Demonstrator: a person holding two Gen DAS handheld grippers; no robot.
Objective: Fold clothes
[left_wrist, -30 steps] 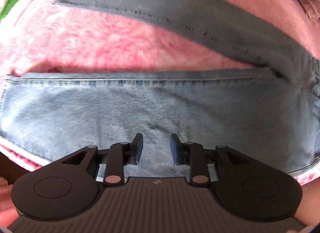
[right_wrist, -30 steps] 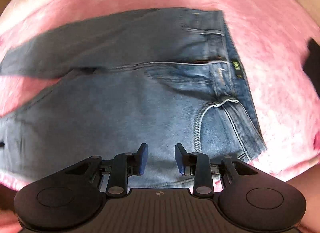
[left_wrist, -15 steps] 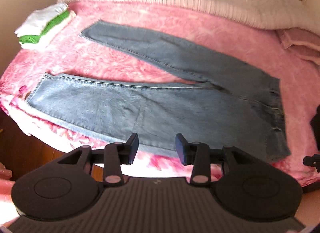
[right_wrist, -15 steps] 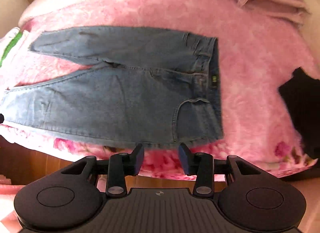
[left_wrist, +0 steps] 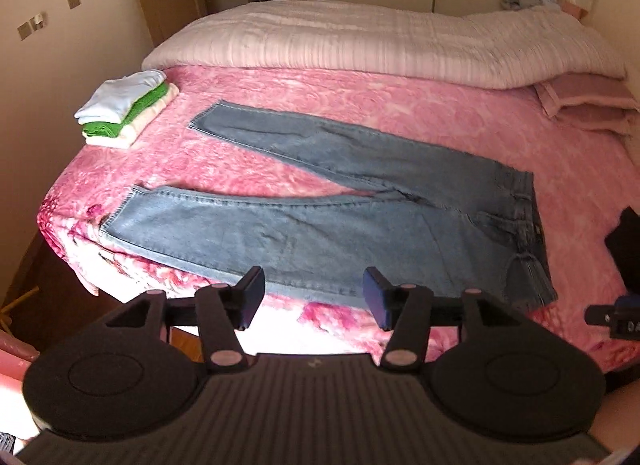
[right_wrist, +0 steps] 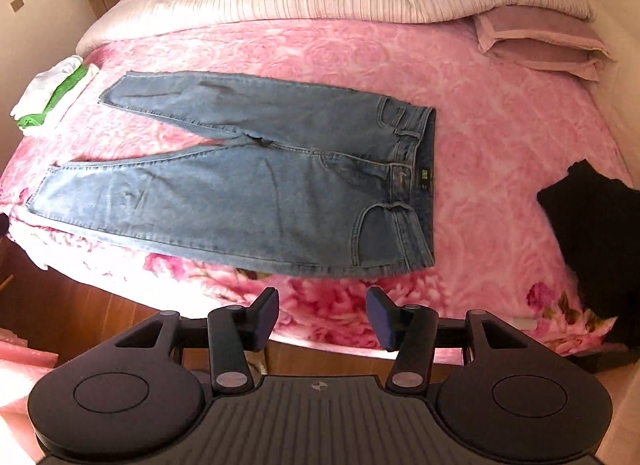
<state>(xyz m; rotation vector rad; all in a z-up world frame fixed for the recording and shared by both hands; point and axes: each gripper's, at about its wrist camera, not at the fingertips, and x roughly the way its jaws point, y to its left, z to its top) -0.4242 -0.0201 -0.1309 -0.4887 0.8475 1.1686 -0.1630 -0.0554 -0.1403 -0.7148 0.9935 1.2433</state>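
Jeans (left_wrist: 320, 225) fill the middle of my left wrist view, spread flat on the pink blanket (left_wrist: 400, 121) of the bed, waistband to the right and both legs running left in an open V. The nearer leg lies along the bed's front edge. Beyond the far leg's hem, at the blanket's left corner, sits a folded stack (left_wrist: 124, 109) of white, green and cream pieces. My left gripper (left_wrist: 313, 299) hangs above the bed's front edge with its jaws wide and nothing between them — they have just been opening. A black garment (left_wrist: 624, 249) shows to the right of the waistband, cut off by the frame edge.

From the right wrist, the jeans (right_wrist: 248, 189) lie the same way, the waistband with its small label facing right. My right gripper (right_wrist: 322, 319) is off the cloth, over the blanket's flowered front drop just below the jeans' waist end; its jaws stand wide and empty, and they too have just been opening. The black garment (right_wrist: 596, 233) lies well apart to the right of the jeans — a folded mauve blanket (right_wrist: 536, 41) sits beyond it.
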